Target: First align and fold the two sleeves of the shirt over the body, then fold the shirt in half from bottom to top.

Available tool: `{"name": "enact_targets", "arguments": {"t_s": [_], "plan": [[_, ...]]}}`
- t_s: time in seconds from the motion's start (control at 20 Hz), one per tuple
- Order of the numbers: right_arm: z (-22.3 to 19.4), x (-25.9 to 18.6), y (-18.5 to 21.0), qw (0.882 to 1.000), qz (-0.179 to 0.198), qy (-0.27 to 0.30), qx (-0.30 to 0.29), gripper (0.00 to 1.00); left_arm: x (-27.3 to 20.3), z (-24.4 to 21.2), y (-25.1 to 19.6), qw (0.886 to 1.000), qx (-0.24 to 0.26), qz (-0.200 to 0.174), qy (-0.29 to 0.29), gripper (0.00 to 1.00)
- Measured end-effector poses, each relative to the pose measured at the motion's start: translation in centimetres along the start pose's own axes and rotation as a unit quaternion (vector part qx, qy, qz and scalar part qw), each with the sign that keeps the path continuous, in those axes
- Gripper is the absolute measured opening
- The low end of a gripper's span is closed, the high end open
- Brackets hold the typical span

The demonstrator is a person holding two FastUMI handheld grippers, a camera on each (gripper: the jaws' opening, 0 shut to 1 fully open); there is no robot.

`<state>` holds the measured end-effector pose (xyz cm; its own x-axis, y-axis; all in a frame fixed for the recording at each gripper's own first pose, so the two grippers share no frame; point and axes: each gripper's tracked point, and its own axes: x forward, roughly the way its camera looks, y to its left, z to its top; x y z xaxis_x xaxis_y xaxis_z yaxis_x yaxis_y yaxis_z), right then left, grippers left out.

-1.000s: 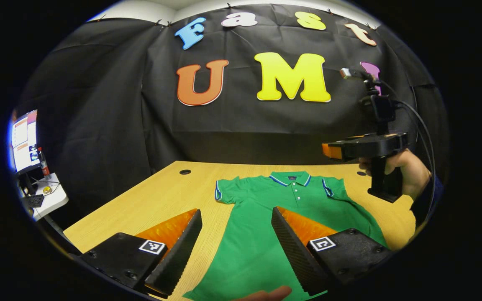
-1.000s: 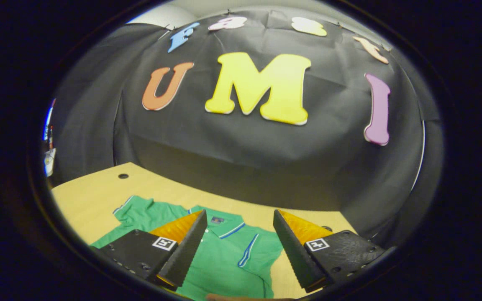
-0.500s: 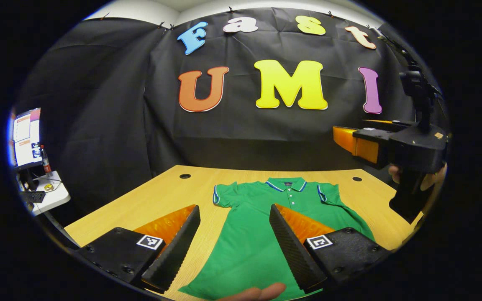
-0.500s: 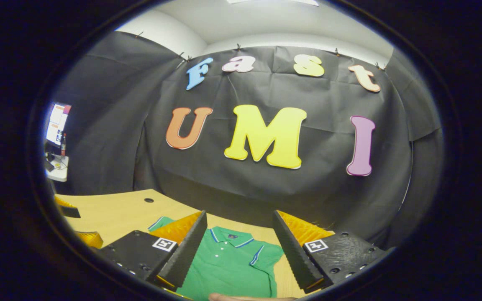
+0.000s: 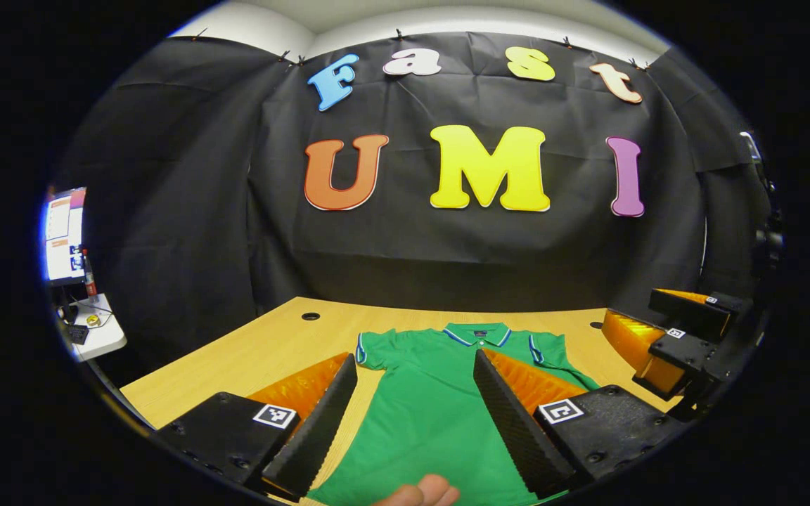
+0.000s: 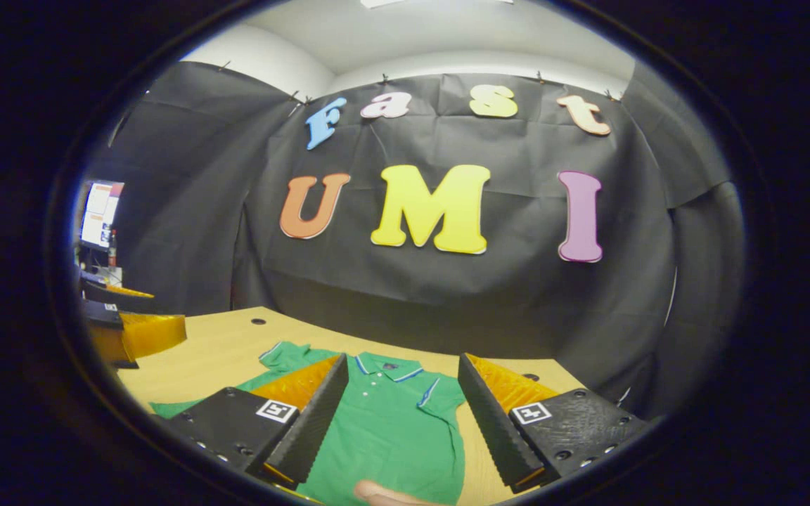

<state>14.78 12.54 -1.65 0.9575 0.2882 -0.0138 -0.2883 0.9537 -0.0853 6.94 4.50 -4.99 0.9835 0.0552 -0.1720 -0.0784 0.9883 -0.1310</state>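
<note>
While both grippers (image 5: pixel 412 414) (image 6: pixel 398 414) hovered spread above the flat shirt (image 5: pixel 440 407), uneven sleeve pinches risked skewing the folds.

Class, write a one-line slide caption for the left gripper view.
Open left gripper above a flat green polo shirt on the wooden table.

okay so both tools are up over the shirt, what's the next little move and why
Probably lower the left tool onto the left sleeve. The green polo shirt lies flat on the table, sleeves unfolded, and both tools are open, holding nothing.
</note>
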Motion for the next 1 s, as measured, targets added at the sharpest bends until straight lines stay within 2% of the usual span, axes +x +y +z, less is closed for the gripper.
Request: {"name": "enact_targets", "arguments": {"t_s": [0.2,0.3,0.4,0.55,0.7,0.75,0.85,1.0], "plan": [[-0.4,-1.4,-1.0,1.0,0.004,0.004,0.005,0.97,1.7,3.3,-0.2,1.0,0.012,-0.001,0.001,1.0],[-0.6,-1.8,-1.3,1.0,0.01,0.002,0.011,0.95,3.0,5.1,0.0,1.0,-0.002,-0.004,0.006,1.0],[-1.0,-1.8,-1.8,1.0,0.012,0.001,0.014,0.95,5.3,6.3,-0.3,0.999,-0.021,-0.025,0.021,1.0],[-2.6,-1.1,-2.4,1.0,0.009,0.009,0.016,0.95,10.3,7.4,2.7,0.999,-0.022,0.002,0.027,1.0],[-3.5,-0.5,-2.9,1.0,0.007,0.013,0.022,0.95,16.0,5.1,5.7,0.998,-0.001,0.036,0.061,1.0],[-3.7,-0.4,-3.1,1.0,0.005,0.013,0.021,0.95,17.7,3.7,6.7,0.995,-0.005,0.046,0.088,1.0],[-3.9,-0.1,-3.4,1.0,0.003,0.011,0.02,0.94,20.8,0.5,7.6,0.989,-0.02,0.046,0.138,1.0],[-4.6,0.2,-3.3,0.999,0.019,0.015,0.027,0.95,25.4,-3.7,9.8,0.98,-0.011,0.065,0.186,1.0]]}}
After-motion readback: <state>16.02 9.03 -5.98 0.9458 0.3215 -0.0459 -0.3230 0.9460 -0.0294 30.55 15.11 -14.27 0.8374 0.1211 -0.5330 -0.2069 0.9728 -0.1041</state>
